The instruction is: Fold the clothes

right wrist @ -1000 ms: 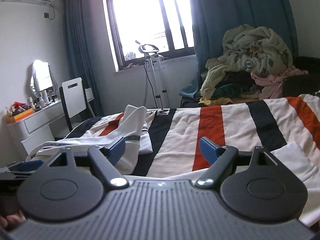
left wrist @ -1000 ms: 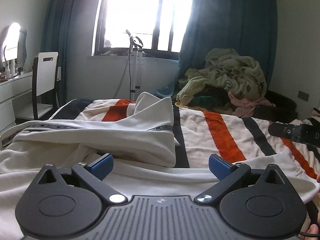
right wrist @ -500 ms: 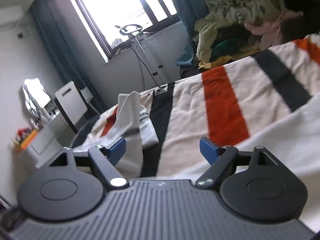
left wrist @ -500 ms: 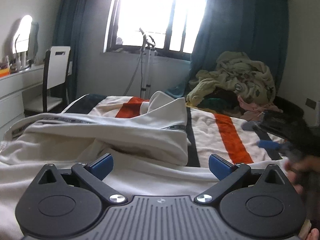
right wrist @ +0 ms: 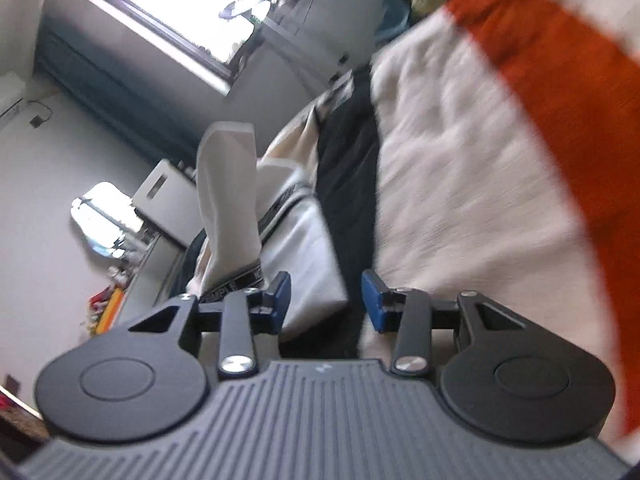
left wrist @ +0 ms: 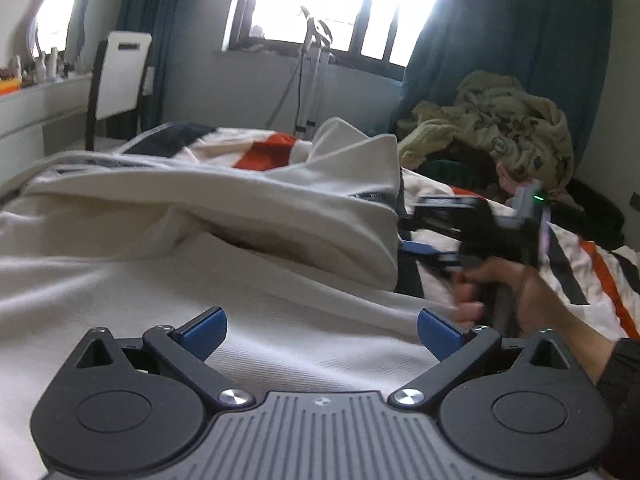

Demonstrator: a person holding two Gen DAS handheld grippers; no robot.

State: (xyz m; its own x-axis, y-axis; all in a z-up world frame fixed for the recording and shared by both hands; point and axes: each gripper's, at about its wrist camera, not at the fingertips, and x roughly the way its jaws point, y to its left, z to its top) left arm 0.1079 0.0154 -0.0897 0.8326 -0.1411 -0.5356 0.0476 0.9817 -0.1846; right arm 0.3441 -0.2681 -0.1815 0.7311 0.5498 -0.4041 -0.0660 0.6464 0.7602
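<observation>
While the striped bedspread (left wrist: 592, 264) fills my view, the white garment (left wrist: 208, 216) (dark-trimmed, rumpled) lies bunched at ten o'clock; my left gripper (left wrist: 322, 326) is spread wide above it, my right gripper (right wrist: 325, 298) closing, nothing pinched.

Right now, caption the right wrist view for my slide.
Right gripper, jaws closing, nears white garment's folded edge on striped blanket.

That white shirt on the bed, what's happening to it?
A person is folding the white garment on the striped bedspread with tongs in each hand. The left tongs hover open over the cloth. The right tongs are at the garment's folded edge, closing, but not pinching it yet.
</observation>
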